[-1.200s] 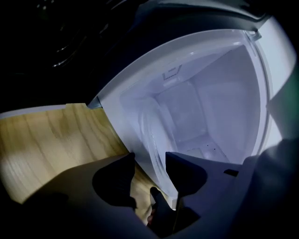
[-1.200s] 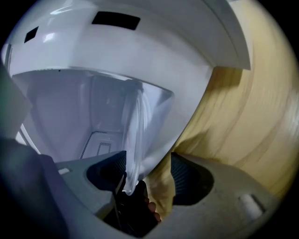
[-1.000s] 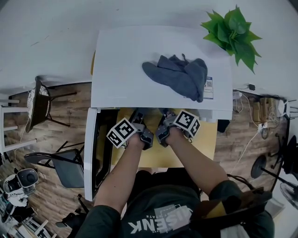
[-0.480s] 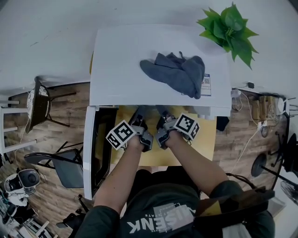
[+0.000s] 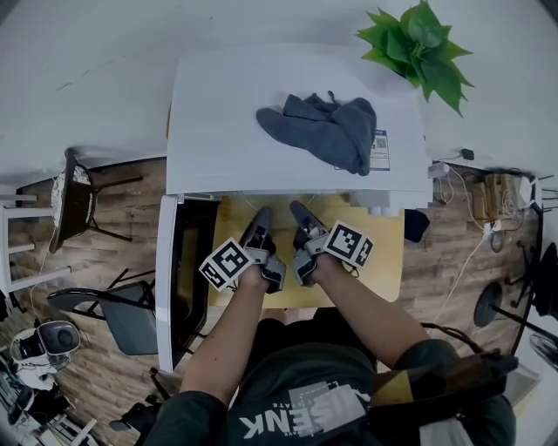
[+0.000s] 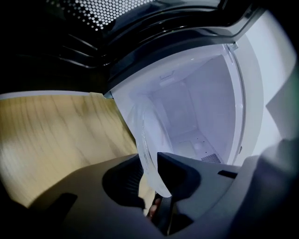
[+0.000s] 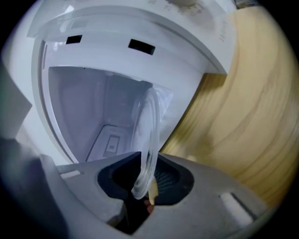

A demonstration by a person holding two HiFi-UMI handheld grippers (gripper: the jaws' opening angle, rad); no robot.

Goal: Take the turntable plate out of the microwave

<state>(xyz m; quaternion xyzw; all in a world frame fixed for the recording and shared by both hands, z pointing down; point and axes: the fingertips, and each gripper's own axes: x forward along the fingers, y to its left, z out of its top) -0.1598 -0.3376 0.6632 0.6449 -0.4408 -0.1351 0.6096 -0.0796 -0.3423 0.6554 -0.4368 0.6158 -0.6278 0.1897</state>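
The turntable plate [image 6: 145, 138] is clear glass and stands on edge in the left gripper view, with its rim between the jaws of my left gripper [image 6: 150, 164]. Those jaws have just been closing and press on the rim. In the right gripper view the plate [image 7: 148, 133] also runs edge-on out of the white microwave cavity [image 7: 88, 112]. My right gripper [image 7: 148, 173] has just been closing on its rim. Seen from the head, the left gripper [image 5: 259, 228] and right gripper [image 5: 302, 223] sit side by side just in front of the microwave [image 5: 227, 113]. The plate is too faint to make out there.
The microwave door [image 5: 171, 279] hangs open at the left, its dark mesh window [image 6: 93, 14] close above my left gripper. A grey cloth [image 5: 321, 131] lies on top of the microwave and a green plant [image 5: 420, 48] stands at the back right. The wooden tabletop [image 5: 384, 261] lies under both hands.
Both grippers have drawn back from under the microwave's front edge toward the person, so more of their jaws shows in the head view.
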